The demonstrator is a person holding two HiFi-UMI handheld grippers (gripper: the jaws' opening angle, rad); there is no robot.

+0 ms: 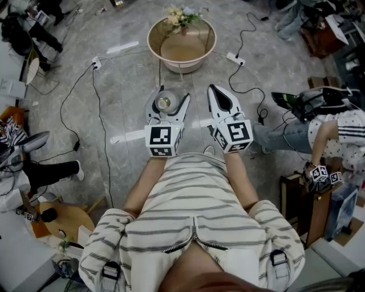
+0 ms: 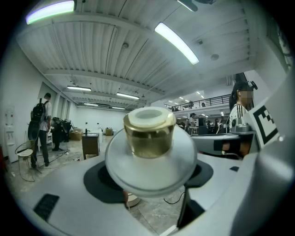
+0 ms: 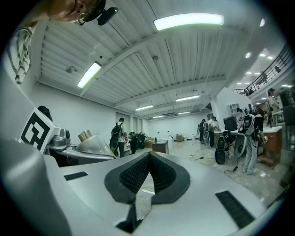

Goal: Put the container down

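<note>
The left tool (image 1: 169,94) is clamped on the frosted, dome-shaped container with a gold cap (image 2: 152,166); its dark pads press the wide body from both sides, cap uppermost; the container hangs in the air above the grey stone floor (image 1: 120,97), not yet set down. The right tool (image 3: 148,159), just beside at three o'clock, has its jaws together on nothing. At twelve o'clock stands the round beige counter with a raised rim (image 1: 153,35), with a bunch of pale flowers (image 1: 182,17) at its far edge; it looks like the landing place. To do this well: carry the container forward over the rim; aim for the bare six o'clock half, away from the flowers; hold it upright; lower until the broad base rests flat; only then part the jaws, since the smooth dome may slip if the grip eases early.
</note>
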